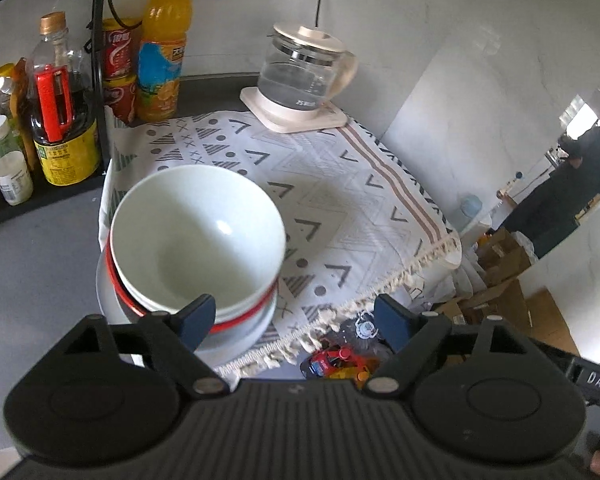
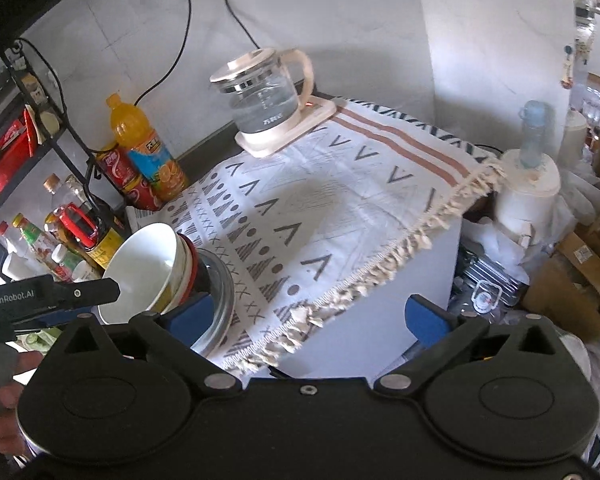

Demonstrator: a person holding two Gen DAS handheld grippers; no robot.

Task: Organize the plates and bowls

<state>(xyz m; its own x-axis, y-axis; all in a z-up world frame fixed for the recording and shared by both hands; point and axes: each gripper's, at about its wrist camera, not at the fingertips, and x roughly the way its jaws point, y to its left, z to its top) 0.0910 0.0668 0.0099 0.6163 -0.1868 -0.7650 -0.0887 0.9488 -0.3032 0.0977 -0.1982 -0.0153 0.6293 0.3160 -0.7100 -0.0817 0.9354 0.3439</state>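
Bowls nested on the plates, both my grippers standing empty.

The stack (image 1: 192,248) sits at the left edge of the patterned cloth (image 1: 340,200) on the table: a pale bowl (image 1: 198,232) on top, a red-rimmed bowl (image 1: 118,280) under it, plates (image 1: 236,336) at the bottom. My left gripper (image 1: 296,320) has its fingers spread wide and holds nothing, with one finger just in front of the stack. My right gripper (image 2: 308,320) is fully open and empty beside it. No other dishes show, so I judge the organizing finished or nearly so.
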